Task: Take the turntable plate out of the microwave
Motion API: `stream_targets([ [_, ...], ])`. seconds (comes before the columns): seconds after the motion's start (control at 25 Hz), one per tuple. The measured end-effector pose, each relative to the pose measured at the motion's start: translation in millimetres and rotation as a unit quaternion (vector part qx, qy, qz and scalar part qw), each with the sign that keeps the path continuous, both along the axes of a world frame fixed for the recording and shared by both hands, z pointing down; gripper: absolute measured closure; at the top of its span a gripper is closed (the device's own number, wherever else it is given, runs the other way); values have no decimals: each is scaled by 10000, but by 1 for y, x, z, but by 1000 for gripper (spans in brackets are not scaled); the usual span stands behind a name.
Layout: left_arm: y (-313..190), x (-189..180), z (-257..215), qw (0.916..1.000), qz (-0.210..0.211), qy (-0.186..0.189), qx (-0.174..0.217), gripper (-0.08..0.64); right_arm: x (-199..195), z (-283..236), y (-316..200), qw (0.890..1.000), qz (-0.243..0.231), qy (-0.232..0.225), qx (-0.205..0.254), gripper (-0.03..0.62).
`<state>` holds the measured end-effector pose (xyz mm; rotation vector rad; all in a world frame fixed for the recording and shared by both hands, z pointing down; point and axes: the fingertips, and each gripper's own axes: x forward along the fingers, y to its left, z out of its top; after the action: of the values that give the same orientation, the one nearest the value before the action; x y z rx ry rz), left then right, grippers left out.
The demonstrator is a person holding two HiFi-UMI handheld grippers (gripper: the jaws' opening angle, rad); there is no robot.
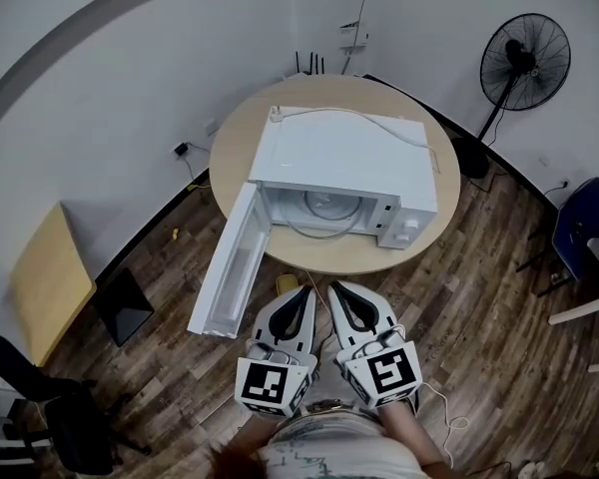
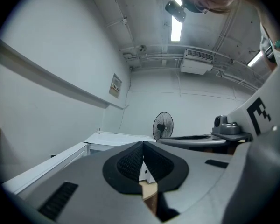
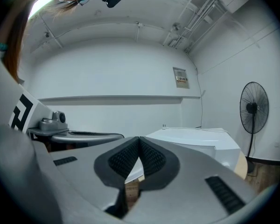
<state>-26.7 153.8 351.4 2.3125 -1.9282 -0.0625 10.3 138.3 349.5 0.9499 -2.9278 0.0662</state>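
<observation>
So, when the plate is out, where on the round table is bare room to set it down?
The microwave covers most of the table. The widest bare patch is left of it, between its side wall and the rim, behind the open door. Only thin strips lie in front of the cavity and at the right.

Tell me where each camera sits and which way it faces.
Head view: on the person's head, looking steeply down at the open microwave on the table; left gripper and right gripper show.
Left gripper view: on that gripper, looking level along its shut jaws; right gripper at right.
Right gripper view: likewise; left gripper at left.
Shared: microwave and fan in all three.
</observation>
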Motion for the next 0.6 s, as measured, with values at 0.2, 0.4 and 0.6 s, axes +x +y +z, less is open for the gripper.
stream_targets([
  [0.2, -41, -8, 0, 10000, -72, -6, -45, 546, -8, -2, -42, 9999, -73, -112, -52, 601],
  [0.4, -85, -14, -3, 9999, -117, -70, -52, 546, -17, -5, -86, 9997, -173, -132, -57, 601],
  [0.6, -118, -22, -1, 9998, -169, -52, -119, 546, -22, -3, -119, 9997, -204, -91, -81, 601],
])
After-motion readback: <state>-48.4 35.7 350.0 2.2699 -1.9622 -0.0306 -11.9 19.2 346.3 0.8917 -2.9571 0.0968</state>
